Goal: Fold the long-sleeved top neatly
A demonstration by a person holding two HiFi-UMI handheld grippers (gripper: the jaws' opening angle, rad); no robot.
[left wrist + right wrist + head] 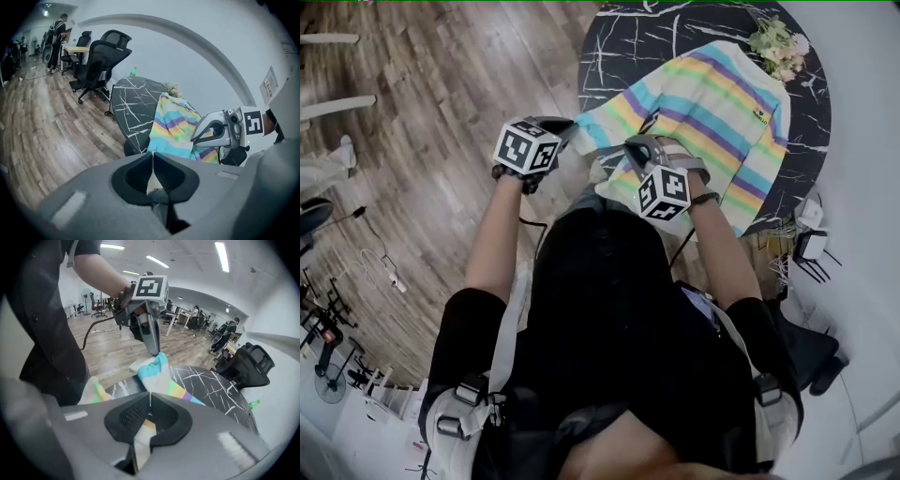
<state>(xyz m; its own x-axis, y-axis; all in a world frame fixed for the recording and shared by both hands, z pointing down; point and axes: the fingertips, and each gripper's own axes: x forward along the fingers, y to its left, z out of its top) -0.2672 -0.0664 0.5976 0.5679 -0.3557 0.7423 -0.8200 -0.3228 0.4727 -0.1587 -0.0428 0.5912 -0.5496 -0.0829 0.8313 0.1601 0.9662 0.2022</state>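
Observation:
A long-sleeved top [712,112] with pastel stripes lies spread on a round black marble table [619,47]. At its near left corner, my left gripper [575,127] is shut on the turquoise and white edge, which it holds a little above the table. In the right gripper view that gripper [155,351] pinches the raised corner of the top [157,373]. My right gripper [628,148] is shut on the near hem just to the right, with yellow and white cloth pinched between its jaws [150,399]. Pale cloth also shows between the left gripper's [153,159] shut jaws.
A small bunch of flowers [780,45] sits at the table's far right rim. Black office chairs [101,61] stand on the wood floor beyond the table, one [251,364] close to its edge. A green bottle [253,404] stands near the rim. White items [811,230] lie on the right.

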